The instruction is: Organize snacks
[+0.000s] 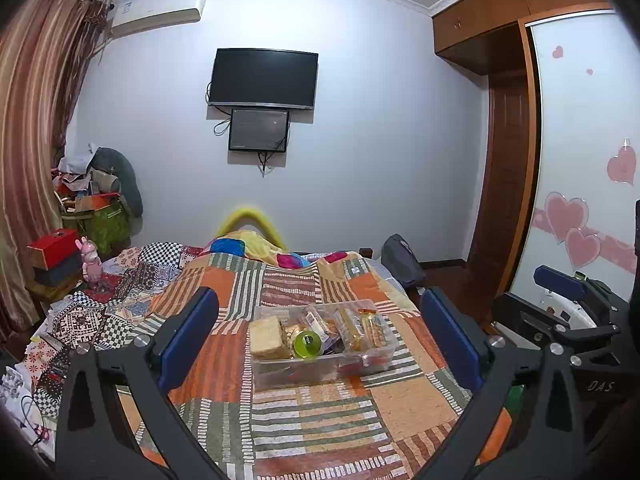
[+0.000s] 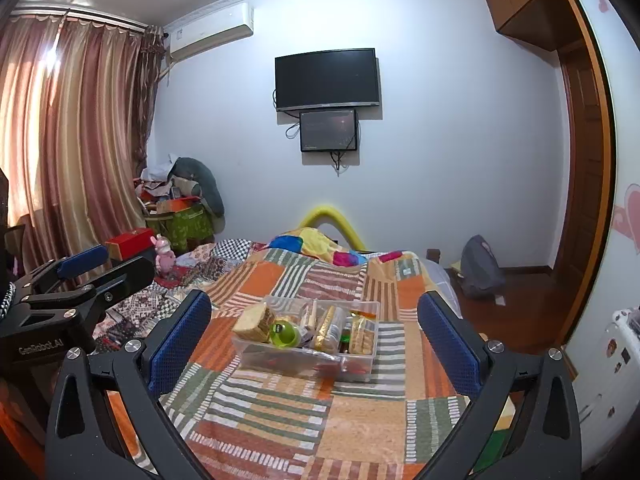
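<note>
Item: clear plastic bin (image 1: 320,368), rectangular, open-topped, resting flat on the patchwork bedspread (image 1: 304,432) near the middle of the bed.

Contents of the bin: a pack of pale sandwich crackers (image 1: 269,338) at its left end; a lime-green round container (image 1: 307,344) just right of the crackers; several clear-wrapped biscuit packs (image 1: 360,328) standing or leaning toward its right end; small red-wrapped pieces low against its front wall, too blurred to identify.

Left gripper (image 1: 320,350): on the near side of the bin, apart from it, blue-padded fingers (image 1: 188,344) spread wide with one to each side of the bin in the left wrist view. Nothing between them.

Right gripper (image 2: 314,346): likewise near side of the bin, not touching, fingers (image 2: 448,344) spread wide and bare; the bin sits slightly left of centre in its gap. This gripper also shows right of the bin in the left wrist view (image 1: 560,304).

Surroundings, relative to the bin: yellow-rimmed bundle of bright bedding (image 1: 256,240) beyond it; pink plush toy (image 1: 90,264) and red box (image 1: 52,248) far left; wall-mounted television (image 1: 262,80) above and behind; dark bag (image 1: 402,260) on the floor to the right rear; wardrobe with heart stickers (image 1: 580,160) far right.
</note>
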Motion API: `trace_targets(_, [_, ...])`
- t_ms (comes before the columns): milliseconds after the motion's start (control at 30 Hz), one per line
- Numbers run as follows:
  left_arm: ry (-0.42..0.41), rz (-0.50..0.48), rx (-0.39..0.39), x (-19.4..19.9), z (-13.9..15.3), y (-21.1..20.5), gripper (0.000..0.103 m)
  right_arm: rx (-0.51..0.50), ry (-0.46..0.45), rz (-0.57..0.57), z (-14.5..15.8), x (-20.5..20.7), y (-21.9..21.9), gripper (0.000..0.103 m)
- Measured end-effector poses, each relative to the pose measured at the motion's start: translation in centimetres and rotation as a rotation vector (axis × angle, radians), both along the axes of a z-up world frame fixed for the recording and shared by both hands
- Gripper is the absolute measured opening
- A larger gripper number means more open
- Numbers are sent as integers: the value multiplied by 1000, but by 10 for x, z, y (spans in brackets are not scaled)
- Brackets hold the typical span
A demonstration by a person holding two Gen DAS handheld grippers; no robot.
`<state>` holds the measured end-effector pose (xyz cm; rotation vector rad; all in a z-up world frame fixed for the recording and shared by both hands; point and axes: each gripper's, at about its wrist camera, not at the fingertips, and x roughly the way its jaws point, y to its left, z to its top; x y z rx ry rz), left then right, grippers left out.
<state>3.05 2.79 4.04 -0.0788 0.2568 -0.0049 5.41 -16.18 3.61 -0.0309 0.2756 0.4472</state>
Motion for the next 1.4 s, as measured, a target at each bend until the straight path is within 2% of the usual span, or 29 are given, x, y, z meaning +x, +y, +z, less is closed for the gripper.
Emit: trace_targets(1400, [-3,-19,29,-2,-6,-4,102,9,-3,-7,-1,-5,-4,103])
